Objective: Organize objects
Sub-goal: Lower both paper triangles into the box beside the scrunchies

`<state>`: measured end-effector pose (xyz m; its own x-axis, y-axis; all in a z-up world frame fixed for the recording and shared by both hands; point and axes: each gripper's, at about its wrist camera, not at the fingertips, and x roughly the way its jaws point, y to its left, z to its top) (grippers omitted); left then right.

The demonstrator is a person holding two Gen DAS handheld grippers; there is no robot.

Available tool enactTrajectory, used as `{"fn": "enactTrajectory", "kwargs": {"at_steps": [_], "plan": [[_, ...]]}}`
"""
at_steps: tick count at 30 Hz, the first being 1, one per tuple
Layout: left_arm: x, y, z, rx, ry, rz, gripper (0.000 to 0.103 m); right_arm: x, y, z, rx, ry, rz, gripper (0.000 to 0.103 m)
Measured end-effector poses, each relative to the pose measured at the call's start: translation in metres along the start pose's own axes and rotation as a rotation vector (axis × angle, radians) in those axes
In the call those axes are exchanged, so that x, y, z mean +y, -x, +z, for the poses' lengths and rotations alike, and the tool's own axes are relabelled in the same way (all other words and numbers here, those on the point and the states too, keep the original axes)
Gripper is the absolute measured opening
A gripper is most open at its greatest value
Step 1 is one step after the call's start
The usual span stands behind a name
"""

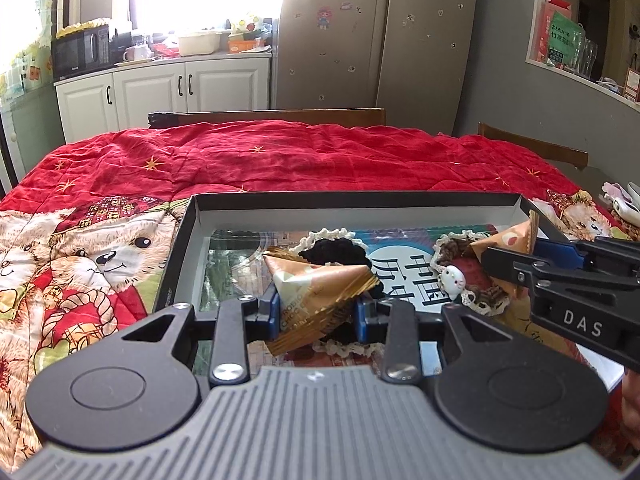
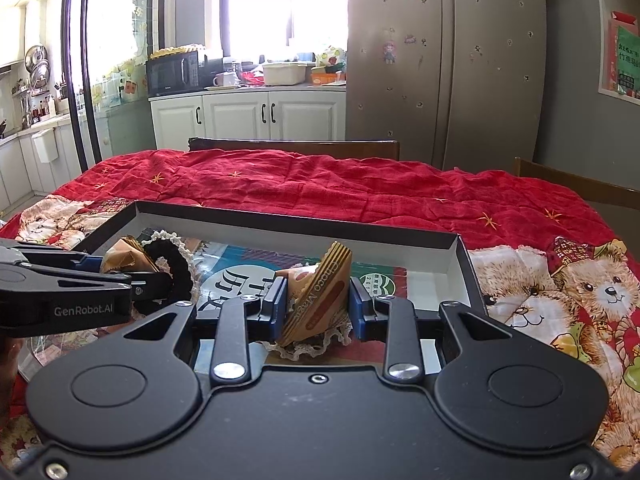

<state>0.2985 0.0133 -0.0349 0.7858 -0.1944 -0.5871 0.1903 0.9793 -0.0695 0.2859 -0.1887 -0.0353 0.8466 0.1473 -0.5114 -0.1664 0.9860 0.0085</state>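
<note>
In the left wrist view, the left tool point(image 1: 316, 314) is clamping a tan snack packet point(image 1: 320, 284) between its blue pads, holding it low over the open shallow box point(image 1: 188, 232) that is sitting on the red bear-print quilt point(image 1: 280, 156) covering the tabletop. Beneath the packet a black crocheted scrunchie point(image 1: 334, 252) is lying on the printed sheet lining the box, and further right a brown scrunchie with a small white cat charm point(image 1: 454, 278) is resting beside the right tool point(image 1: 532, 254) coming in from the edge. In the right wrist view, the right tool point(image 2: 318, 306) is gripping a second packet, a "Choco" wrapper point(image 2: 320, 296), standing on edge above a lace-trimmed scrunchie point(image 2: 316, 346) inside the same box point(image 2: 460, 256); the left tool point(image 2: 120, 272) is showing at the left with its own packet point(image 2: 128, 260). To place these well, I judge each packet should be lowered onto a bare patch of the box floor, clear of the scrunchies, and released only once resting, keeping the two tools apart so they are not colliding.
</note>
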Motion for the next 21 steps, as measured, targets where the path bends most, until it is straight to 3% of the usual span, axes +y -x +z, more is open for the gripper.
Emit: {"fn": "enactTrajectory", "kwargs": {"at_steps": [21], "plan": [[-0.0023, -0.0024, -0.0003, 0.015, -0.023, 0.010, 0.040, 0.0086, -0.0069, -0.0009, 0.017, 0.047, -0.011, 0.031]]}}
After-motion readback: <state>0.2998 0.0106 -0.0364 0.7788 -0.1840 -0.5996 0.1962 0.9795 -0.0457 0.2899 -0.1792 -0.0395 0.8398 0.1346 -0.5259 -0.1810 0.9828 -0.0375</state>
